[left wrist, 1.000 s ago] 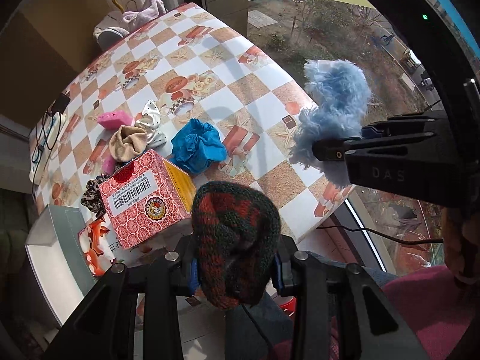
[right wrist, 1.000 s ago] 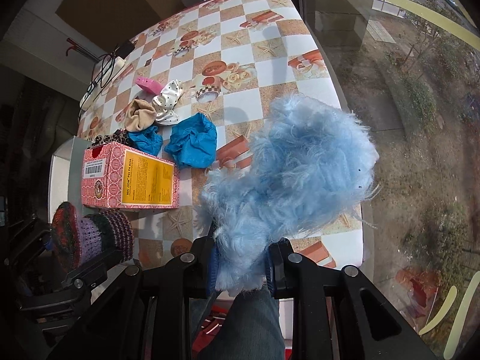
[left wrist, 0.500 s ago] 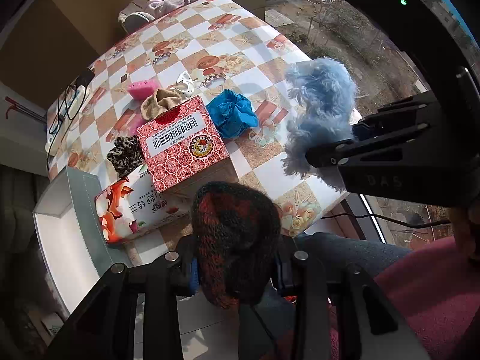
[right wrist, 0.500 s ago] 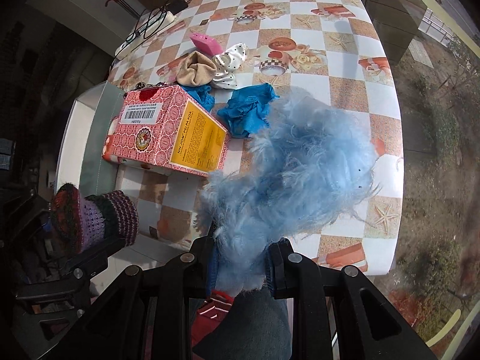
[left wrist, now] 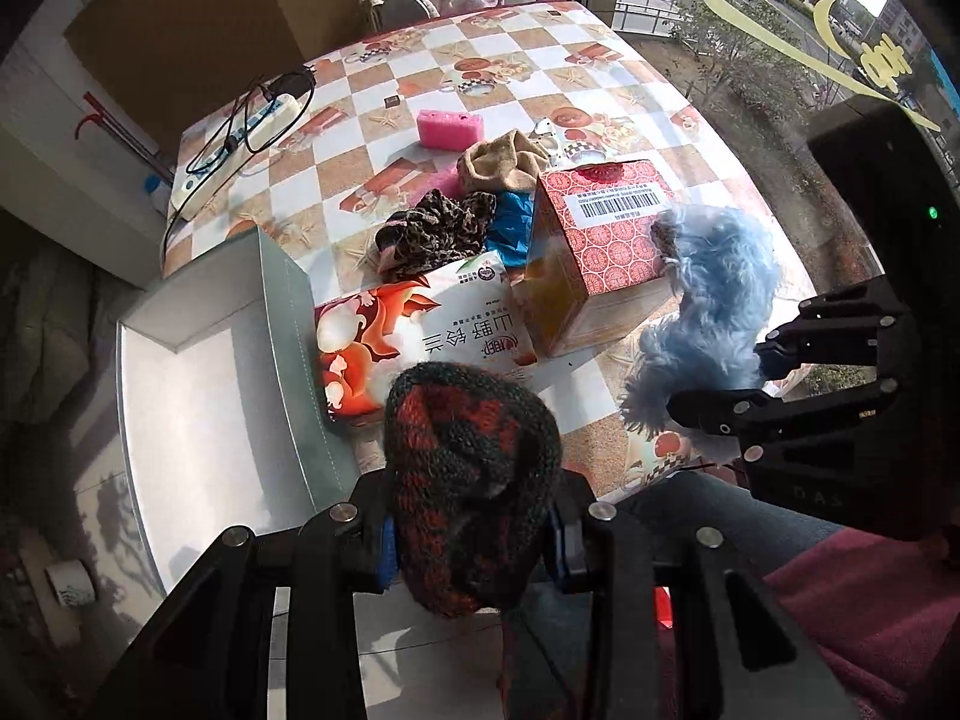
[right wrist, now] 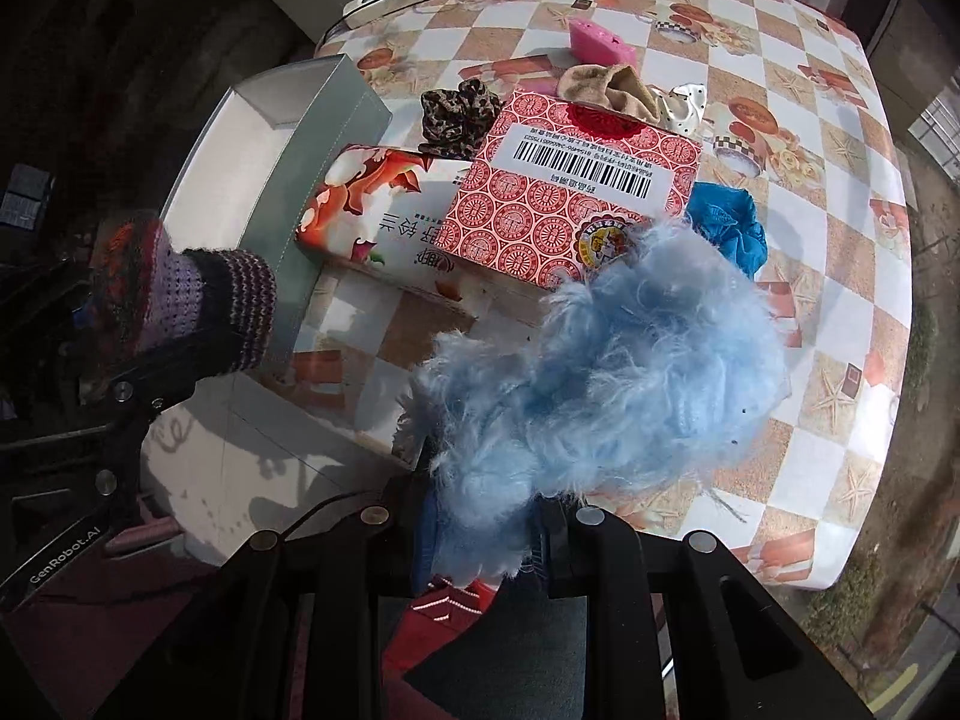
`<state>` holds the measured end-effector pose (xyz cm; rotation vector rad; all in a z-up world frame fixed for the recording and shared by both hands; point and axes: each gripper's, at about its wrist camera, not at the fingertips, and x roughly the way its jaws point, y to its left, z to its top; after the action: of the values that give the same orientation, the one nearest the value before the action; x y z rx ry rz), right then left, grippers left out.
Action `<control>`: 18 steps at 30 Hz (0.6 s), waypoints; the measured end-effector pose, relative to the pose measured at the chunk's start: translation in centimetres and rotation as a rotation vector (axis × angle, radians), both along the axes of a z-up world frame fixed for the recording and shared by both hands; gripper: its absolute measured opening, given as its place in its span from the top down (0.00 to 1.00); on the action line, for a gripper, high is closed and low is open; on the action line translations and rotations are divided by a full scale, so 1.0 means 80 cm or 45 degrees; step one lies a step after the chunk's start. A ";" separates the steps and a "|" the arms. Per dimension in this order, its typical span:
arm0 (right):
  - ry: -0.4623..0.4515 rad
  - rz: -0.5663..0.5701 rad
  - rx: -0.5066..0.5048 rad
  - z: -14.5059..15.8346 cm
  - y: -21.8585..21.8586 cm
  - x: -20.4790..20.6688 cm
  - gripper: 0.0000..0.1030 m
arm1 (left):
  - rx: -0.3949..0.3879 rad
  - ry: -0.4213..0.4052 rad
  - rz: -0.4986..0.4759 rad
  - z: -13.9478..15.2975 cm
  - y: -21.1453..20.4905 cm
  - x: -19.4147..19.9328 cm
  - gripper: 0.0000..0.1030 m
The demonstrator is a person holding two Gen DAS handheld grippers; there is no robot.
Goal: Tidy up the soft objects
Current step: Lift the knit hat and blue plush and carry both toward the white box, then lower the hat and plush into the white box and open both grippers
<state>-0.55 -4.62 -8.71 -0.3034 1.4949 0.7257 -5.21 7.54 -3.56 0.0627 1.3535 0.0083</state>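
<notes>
Where sunlight falls through the big window, a table (left wrist: pixel 606 78) covered in a brown-and-white checked cloth with printed cups and starfish fills most of both views, with pale floor tiles below its near edge and a paved yard beyond the glass. An open white box (left wrist: pixel 198 396) stands at the table's left edge. Just beside it, near the near edge, a flat orange-and-white tissue pack (left wrist: pixel 420 330) lies against a red patterned carton (right wrist: pixel 576 192) bearing a barcode label. Behind these, toward the middle of the table, sit a leopard-print scrunchie (left wrist: pixel 432 231), a beige fabric piece (left wrist: pixel 501 165), a bright blue cloth (right wrist: pixel 729 222), a white dotted scrunchie (right wrist: pixel 681 105) and a pink sponge (left wrist: pixel 450 126). A white power strip (left wrist: pixel 240 144) with black cable lies at the far left edge.

A fluffy pale-blue sock (right wrist: pixel 606 378), long-haired and bunched, is clamped in the right gripper (right wrist: pixel 480 531) over the table's near edge. A knitted sock (left wrist: pixel 471 474) in red and dark green, with purple stripes on its side, is pinched in the left gripper (left wrist: pixel 471 540) near the box's near end.
</notes>
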 end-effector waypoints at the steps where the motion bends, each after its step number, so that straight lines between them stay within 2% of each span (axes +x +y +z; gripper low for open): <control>1: -0.005 0.012 0.000 0.000 0.010 -0.002 0.74 | 0.003 -0.003 0.017 -0.002 0.011 -0.002 0.62; 6: -0.022 0.082 -0.020 -0.002 0.061 -0.012 0.74 | 0.000 -0.010 0.117 -0.007 0.067 -0.016 0.62; 18: -0.067 0.263 -0.020 0.010 0.191 -0.025 0.74 | 0.039 -0.005 0.457 -0.024 0.206 -0.060 0.62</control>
<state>-2.56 10.68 -7.95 -0.4910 1.4330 0.8634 -9.99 24.00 -5.52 -0.1546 1.3455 0.3310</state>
